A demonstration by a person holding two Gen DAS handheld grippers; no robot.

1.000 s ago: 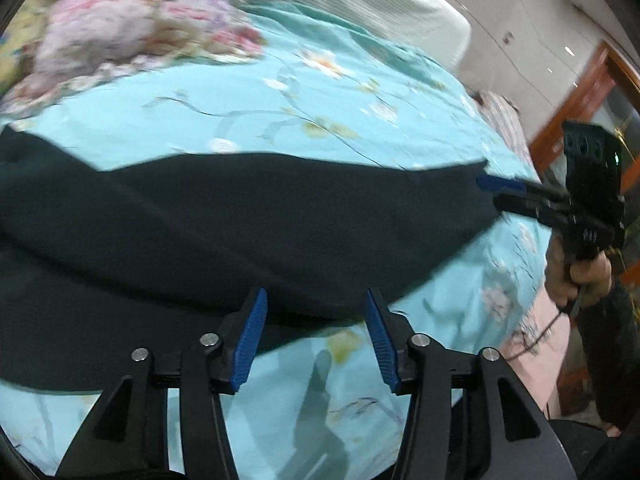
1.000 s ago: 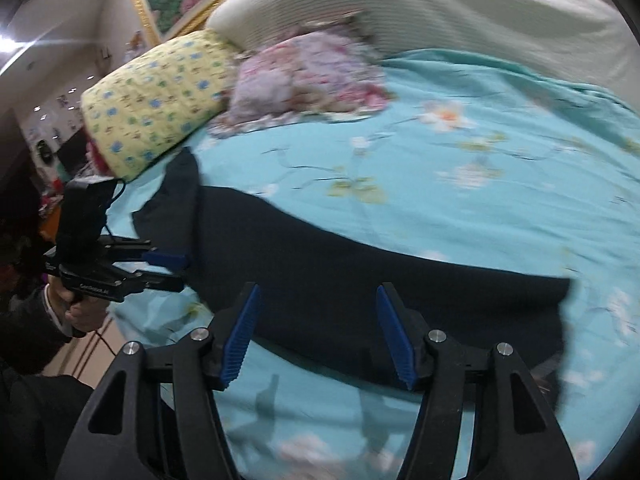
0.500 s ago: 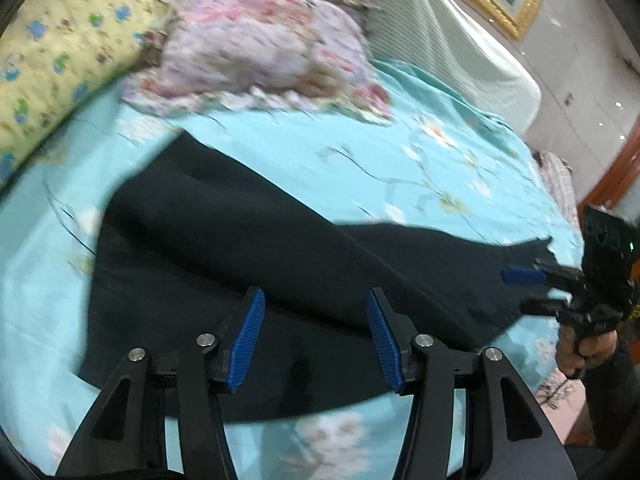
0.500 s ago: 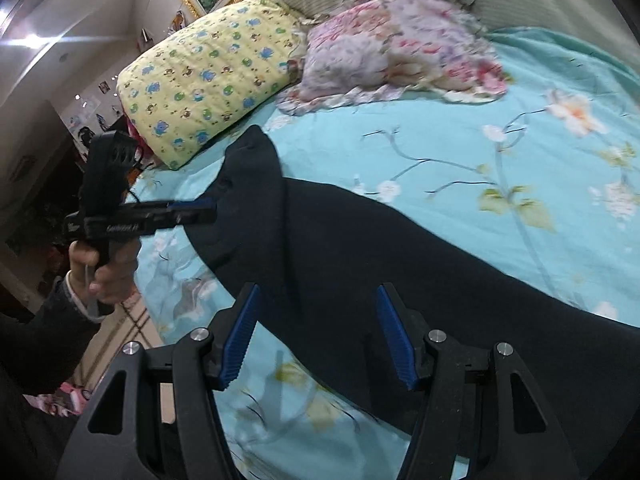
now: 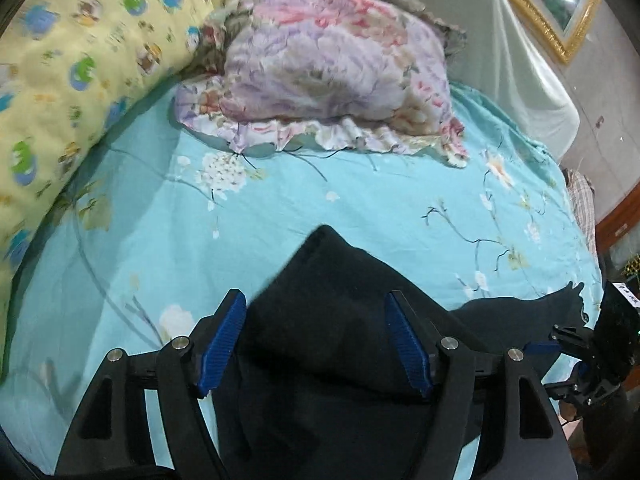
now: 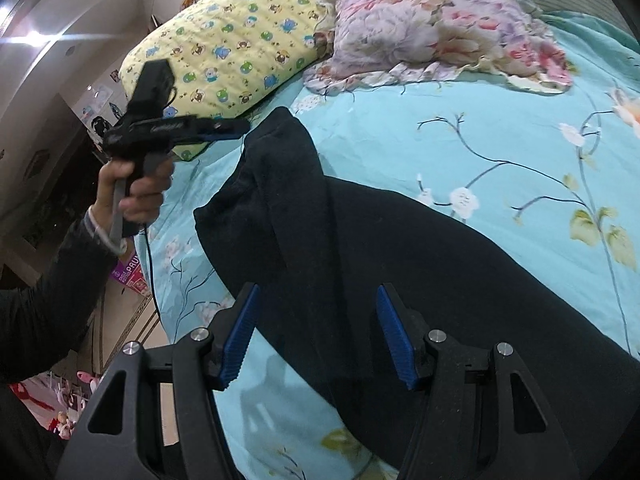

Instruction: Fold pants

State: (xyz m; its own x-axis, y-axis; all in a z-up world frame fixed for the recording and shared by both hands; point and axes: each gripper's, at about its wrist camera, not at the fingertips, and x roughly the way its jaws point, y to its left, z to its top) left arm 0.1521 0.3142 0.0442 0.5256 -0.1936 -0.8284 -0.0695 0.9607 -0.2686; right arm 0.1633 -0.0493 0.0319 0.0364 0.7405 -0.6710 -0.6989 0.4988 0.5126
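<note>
Jaws of both grippers stand apart, grasping nothing. Left gripper (image 5: 316, 340) hovers over the pants' (image 6: 400, 248) bunched end; right gripper (image 6: 316, 334) hovers over their near edge. Pants lie stretched across the sheet (image 6: 500, 128), dark and partly doubled over. Beyond the pants, a floral pillow (image 5: 332, 68) and a yellow pillow (image 6: 228, 48) rest at the sheet's far side.
</note>
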